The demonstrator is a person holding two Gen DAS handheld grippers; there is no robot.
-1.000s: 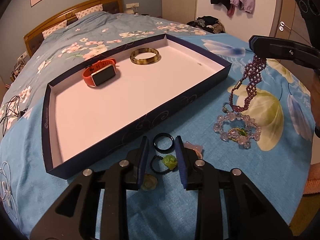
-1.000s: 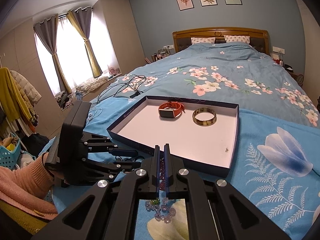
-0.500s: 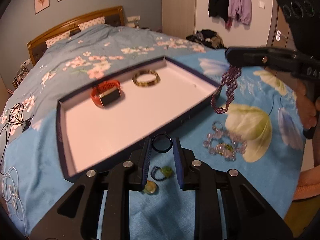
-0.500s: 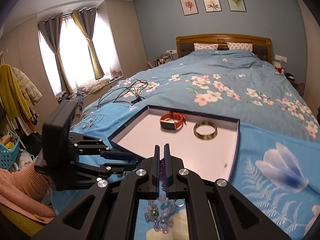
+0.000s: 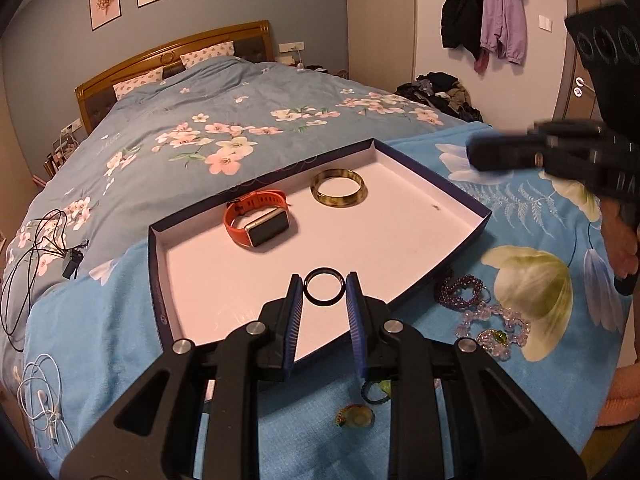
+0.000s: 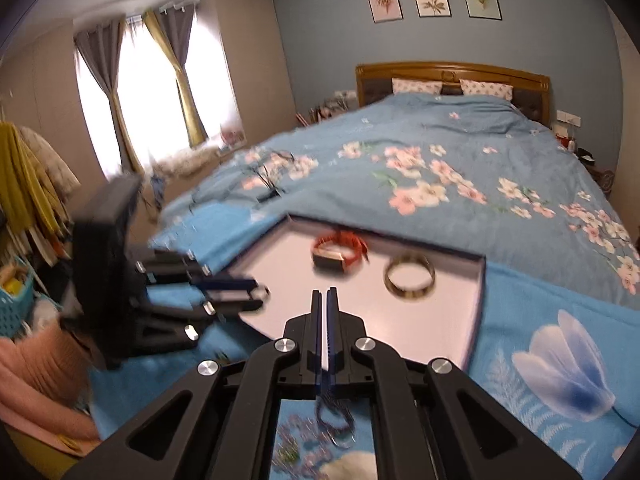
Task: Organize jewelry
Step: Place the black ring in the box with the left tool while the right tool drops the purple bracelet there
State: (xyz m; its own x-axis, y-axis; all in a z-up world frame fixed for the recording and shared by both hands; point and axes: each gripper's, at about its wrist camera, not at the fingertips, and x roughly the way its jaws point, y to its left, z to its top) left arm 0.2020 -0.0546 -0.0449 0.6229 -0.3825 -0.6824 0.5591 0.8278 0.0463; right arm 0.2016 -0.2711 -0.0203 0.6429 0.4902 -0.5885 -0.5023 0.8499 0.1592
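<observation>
I am working over a bed (image 5: 224, 120) covered by a blue floral quilt, with a brighter blue flower-print blanket (image 5: 532, 292) spread at its foot. On the blanket sits a shallow navy box lid (image 5: 460, 196) with a white floor; the faint print on its near wall is too small for me to read. Inside it lie an orange smartwatch (image 5: 258, 222) and, just beside it, a mottled brown bangle (image 5: 339, 187). My left gripper (image 5: 323, 292) holds a black ring (image 5: 323, 287) pinched between its blue fingers, above the lid's near edge. My right gripper (image 6: 324, 300) has its fingers closed; in its own view a dark beaded strand seems to dangle beneath them, too blurred to be sure. A purple beaded bracelet (image 5: 460, 292) and a clear crystal bracelet (image 5: 494, 324) rest on the blanket beside the lid. Three framed botanical prints (image 6: 432, 0) hang above the wooden headboard (image 6: 452, 76), curtains (image 6: 156, 92) frame a bright window, and jackets (image 5: 484, 12) hang near the door.
</observation>
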